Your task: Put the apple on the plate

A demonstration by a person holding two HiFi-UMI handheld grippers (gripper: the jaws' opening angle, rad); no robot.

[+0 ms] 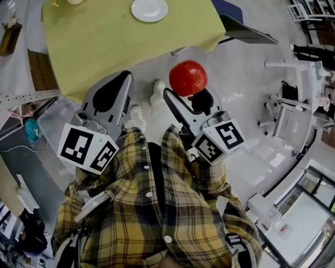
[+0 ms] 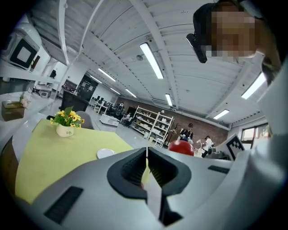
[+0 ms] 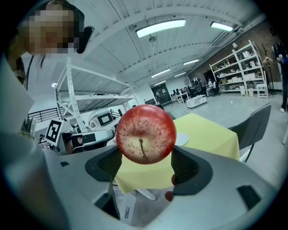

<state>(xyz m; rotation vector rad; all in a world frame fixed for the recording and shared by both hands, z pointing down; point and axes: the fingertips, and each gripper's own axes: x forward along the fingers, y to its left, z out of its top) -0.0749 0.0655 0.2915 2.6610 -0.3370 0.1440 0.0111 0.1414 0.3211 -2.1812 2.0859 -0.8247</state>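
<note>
The main risk, as I judge it, is a slip. The apple (image 1: pixel 188 77) is round and smooth, and the right hand-held gripper (image 1: pixel 191 97) grips it only at the tips of its jaws, with most of the fruit standing proud of the pads. It hangs in the air over the floor, just short of the near edge of the tabletop (image 1: pixel 115 47). A jolt or a slackened squeeze on the way there would drop it onto the floor. The plate (image 1: pixel 149 9) lies well apart from it, on the far side of the tabletop, so a long reach is needed. The plate looks shallow, and an apple let go too high or off-centre could roll off it.

The right jaws are spread about as wide as the apple and pinch it on both sides, with its stem end facing the gripper's camera. The left hand-held gripper (image 2: pixel 147 155) has its jaws pressed together with nothing between them, and it hovers near the tabletop's near edge, to the left of the apple.
</note>
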